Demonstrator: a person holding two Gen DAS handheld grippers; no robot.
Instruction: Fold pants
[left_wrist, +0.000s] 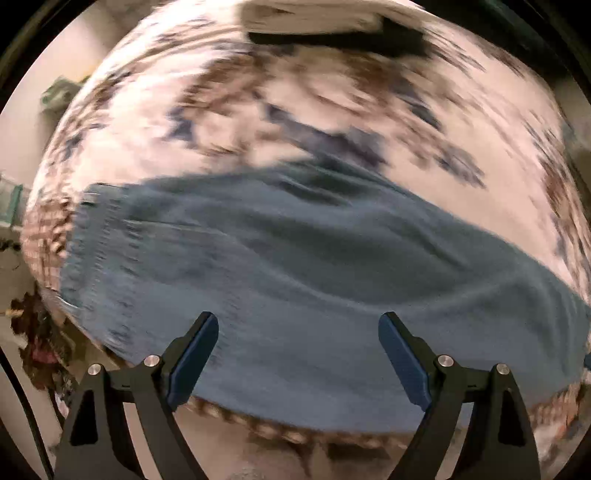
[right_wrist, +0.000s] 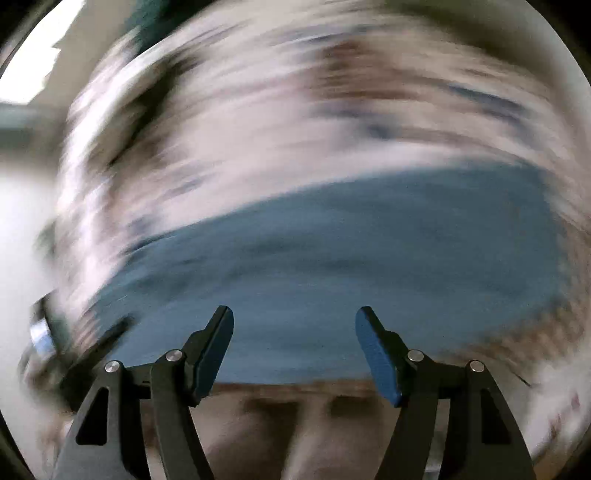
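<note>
The blue-grey pants (left_wrist: 280, 266) lie spread across a white cloth with brown and dark blue flower print (left_wrist: 229, 110). Both views are motion-blurred. My left gripper (left_wrist: 298, 321) is open and empty, held above the pants near their front edge. The pants also show in the right wrist view (right_wrist: 332, 258) as a wide blue band. My right gripper (right_wrist: 294, 317) is open and empty above their near edge. Neither gripper touches the fabric as far as I can tell.
The printed cloth (right_wrist: 258, 129) covers the surface, with a brown patterned border (left_wrist: 280, 432) along the front edge. A dark flat object (left_wrist: 343, 37) lies at the far side. Clutter shows on the floor at the left (left_wrist: 37, 350).
</note>
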